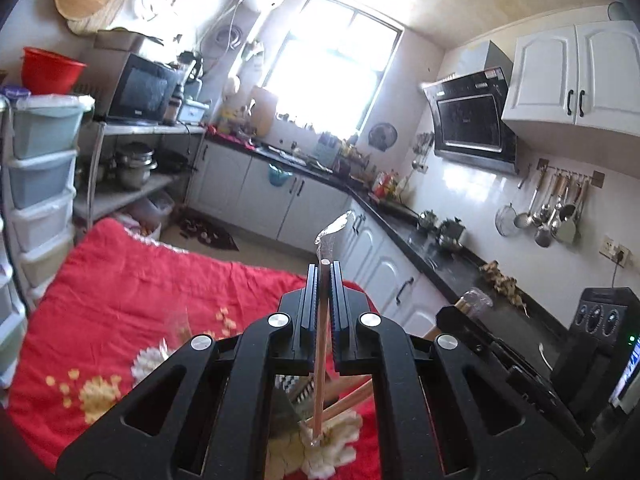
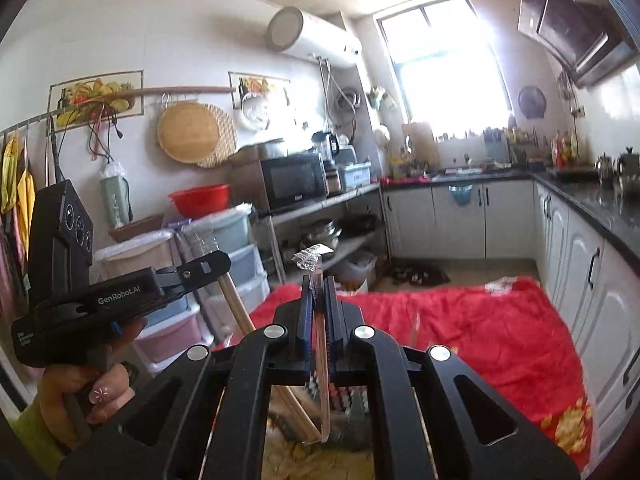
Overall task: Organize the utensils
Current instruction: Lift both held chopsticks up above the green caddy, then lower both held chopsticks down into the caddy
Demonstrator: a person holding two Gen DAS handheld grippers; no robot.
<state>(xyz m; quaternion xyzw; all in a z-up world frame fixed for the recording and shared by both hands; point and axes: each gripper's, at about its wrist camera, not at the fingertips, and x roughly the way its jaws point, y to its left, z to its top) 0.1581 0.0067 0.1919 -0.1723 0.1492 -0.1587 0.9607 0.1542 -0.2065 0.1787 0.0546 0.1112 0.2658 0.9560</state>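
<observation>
Left claw: the left claw [image 1: 325, 276] is closed on one plastic-wrapped pair of wooden chopsticks [image 1: 321, 360], which runs up between its pads; the crinkled wrapper tip [image 1: 333, 230] sticks out past the fingertips.
Right claw: the right claw [image 2: 319, 292] is clamped on a second wrapped pair of chopsticks [image 2: 322, 364], its wrapper end [image 2: 308, 259] also poking out on top.
Count: two claws, two held chopstick packs, one in each.
Other view: from the right wrist, the left claw appears at the left edge, held by a hand [image 2: 86, 392].
Surface: a red floral quilt [image 1: 132, 288] lies below both claws.
Room: a kitchen with a dark table [image 1: 460, 264] along white cabinets [image 1: 576, 76], a microwave [image 1: 140, 90], a bright window [image 1: 336, 60].
Hard to see: more wooden sticks and a patterned item below the claws are blocked by the claw frames and cannot be counted.
</observation>
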